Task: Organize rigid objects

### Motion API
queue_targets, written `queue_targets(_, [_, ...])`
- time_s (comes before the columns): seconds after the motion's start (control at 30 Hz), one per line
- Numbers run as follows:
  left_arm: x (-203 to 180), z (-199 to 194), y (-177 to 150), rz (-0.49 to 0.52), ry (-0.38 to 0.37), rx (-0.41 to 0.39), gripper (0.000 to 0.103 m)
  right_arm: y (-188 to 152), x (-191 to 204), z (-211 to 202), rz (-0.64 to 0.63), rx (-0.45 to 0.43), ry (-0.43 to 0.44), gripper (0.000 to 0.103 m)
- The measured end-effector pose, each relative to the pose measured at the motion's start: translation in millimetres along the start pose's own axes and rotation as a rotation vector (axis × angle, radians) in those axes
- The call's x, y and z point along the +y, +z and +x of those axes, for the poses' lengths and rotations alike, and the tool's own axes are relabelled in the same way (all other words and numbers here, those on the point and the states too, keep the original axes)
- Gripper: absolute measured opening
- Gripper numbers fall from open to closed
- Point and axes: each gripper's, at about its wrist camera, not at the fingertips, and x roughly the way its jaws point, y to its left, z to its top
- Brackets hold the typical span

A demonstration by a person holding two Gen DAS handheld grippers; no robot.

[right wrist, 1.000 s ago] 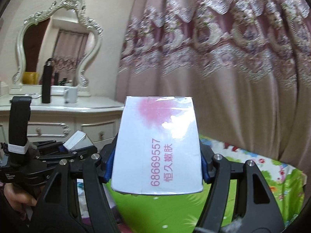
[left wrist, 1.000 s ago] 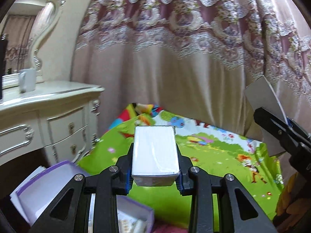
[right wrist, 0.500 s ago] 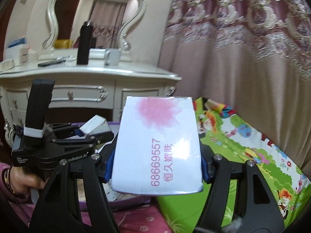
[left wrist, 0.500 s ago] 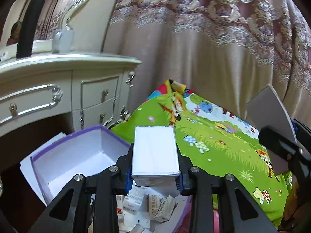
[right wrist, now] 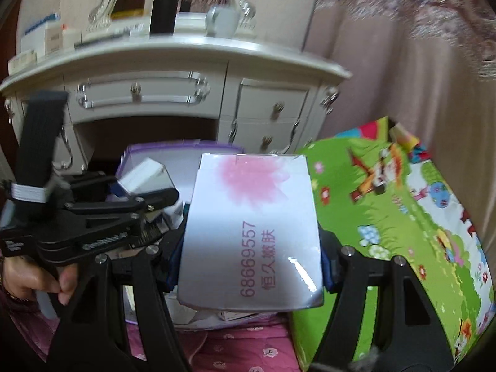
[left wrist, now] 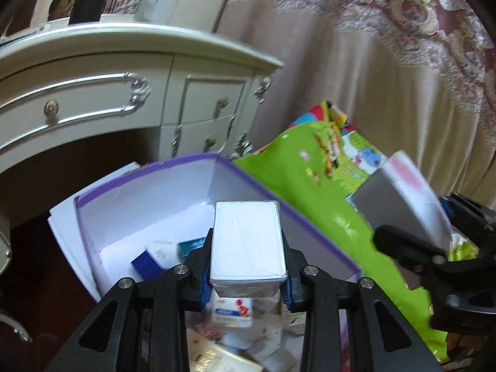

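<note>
The left tongs (left wrist: pixel 248 282) are clamped narrowly on a small white box (left wrist: pixel 247 241), a plain glossy block with sharp corners; the blue pads press its two long sides, and its lower end is hidden between the black fingers. It hangs above the open purple-rimmed carton (left wrist: pixel 148 183), whose smooth white walls stand clear on the far side and on the left. Below the small box lie loose packets (left wrist: pixel 231 311), blurred and partly covered by the tongs, along with a dark blue box (left wrist: pixel 145 263) and a teal one (left wrist: pixel 190 245); their print cannot be read.

The right tongs (right wrist: pixel 251 266) are closed, at a wider spread, on a larger white box (right wrist: pixel 252 235) with a pink flower blotch and pink printed characters. Its bottom edge covers the carton's near rim, and much of the carton's inside is hidden behind it. From this view the left tongs show side-on, and a hand (right wrist: pixel 34 276) grips their handle at the frame edge.

To the right of the carton spreads a bright green cartoon-print mat (right wrist: pixel 403 217), its far corner crumpled against the curtain (left wrist: pixel 372 77). Behind stands a cream dressing table (left wrist: pixel 124 71) with carved silver trim and round knobs; the things on its top are smeared by blur. Pink quilted fabric (right wrist: pixel 235 347) lies at the near edge.
</note>
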Motion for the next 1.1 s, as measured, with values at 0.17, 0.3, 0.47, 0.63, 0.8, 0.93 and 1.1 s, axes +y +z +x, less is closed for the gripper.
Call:
queue_targets(0.17, [7.2,4.1,-2.8,-0.005,0.039,0.025,0.035,0.7,6.1,44.9,-0.005,0.123,0.053,0.069])
queue_targets(0.3, [6.2,-2.2,3.7,0.017,0.065,-0.011,0.036,-4.2,4.8,59.9,0.018,0.154,0.089,0.069])
queue_targets(0.47, [11.3,-14.2,22.4,-0.005,0.085,-0.033,0.08,-5.4,2.6,62.8,0.034,0.165,0.161,0.078])
queue_targets(0.63, [-4.2,-36.8,46.2,0.136,0.303,-0.119,0.103,-5.5,-1.7,42.5,0.056,0.093,0.152,0.093])
queue_targets(0.8, [-30.0,-53.3,61.8,0.272,0.445,-0.156,0.103,-9.0,-8.3,35.8,0.093,0.117,0.166,0.093])
queue_targets(0.93, [-35.6,-59.0,59.8,0.256,0.402,-0.132,0.103,-14.7,-10.1,33.0,0.109,0.146,0.166,0.094])
queue_targets(1.1, [-25.6,-23.0,54.8,0.201,0.367,0.091,0.103,-22.7,-10.6,38.5,0.13,0.221,0.164,0.093])
